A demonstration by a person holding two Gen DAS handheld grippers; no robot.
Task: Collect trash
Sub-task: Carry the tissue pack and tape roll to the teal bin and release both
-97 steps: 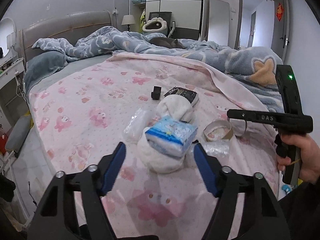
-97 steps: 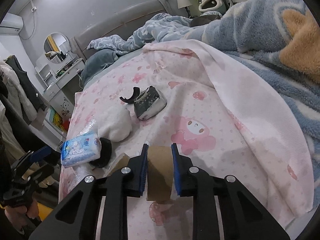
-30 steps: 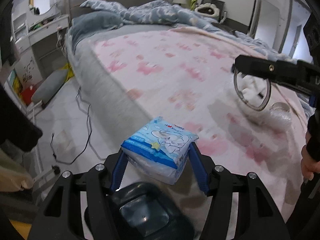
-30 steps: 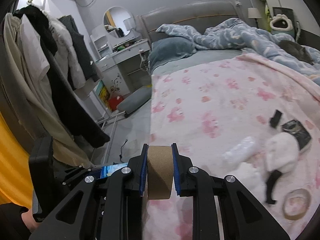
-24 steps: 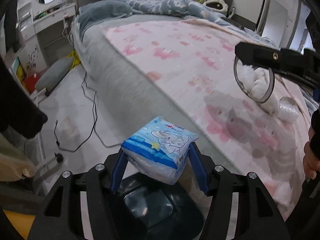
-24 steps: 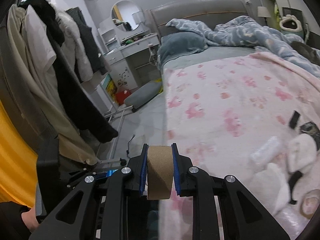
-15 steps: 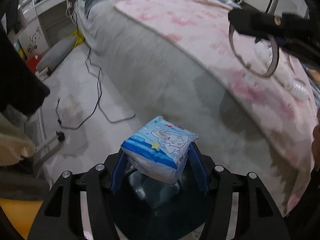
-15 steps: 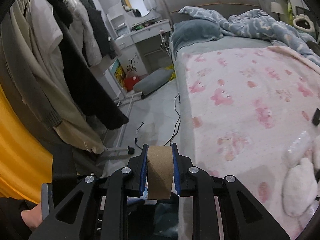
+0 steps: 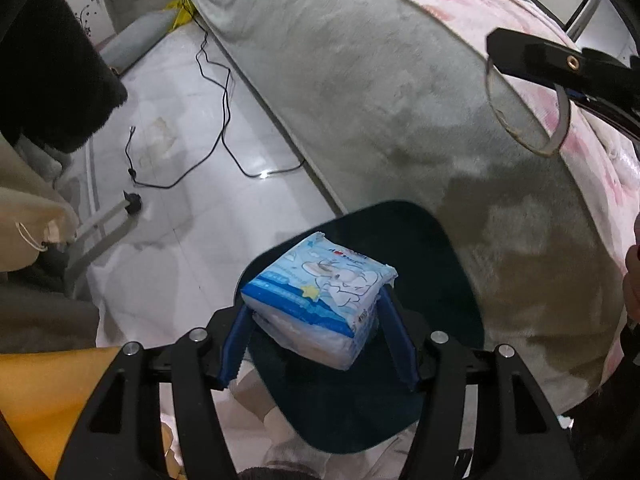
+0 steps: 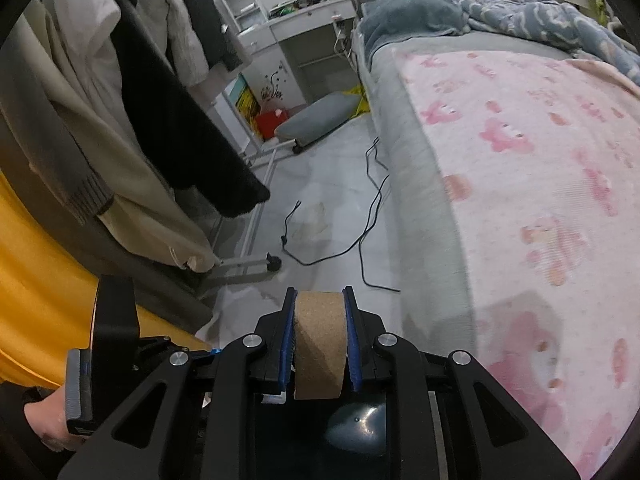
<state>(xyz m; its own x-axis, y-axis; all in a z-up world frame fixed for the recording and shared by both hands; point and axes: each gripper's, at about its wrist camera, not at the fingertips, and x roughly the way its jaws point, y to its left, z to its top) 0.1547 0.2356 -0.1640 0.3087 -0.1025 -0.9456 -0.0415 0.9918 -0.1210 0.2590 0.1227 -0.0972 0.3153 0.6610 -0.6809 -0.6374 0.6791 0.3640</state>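
Observation:
My left gripper is shut on a blue and white tissue pack and holds it right above the open dark blue trash bin on the floor beside the bed. My right gripper is shut on a brown cardboard tape roll, also over the bin. In the left wrist view the same roll hangs from the right gripper at the upper right, above the bed's edge.
The grey-sided bed with a pink sheet stands to the right. Black cables lie on the tiled floor. Coats hang on a rack at the left. A grey cushion lies by the white dresser.
Both grippers have swung off the bed and down to the floor side. The tissue pack and the roll now hang over the bin, which fills more of the view.

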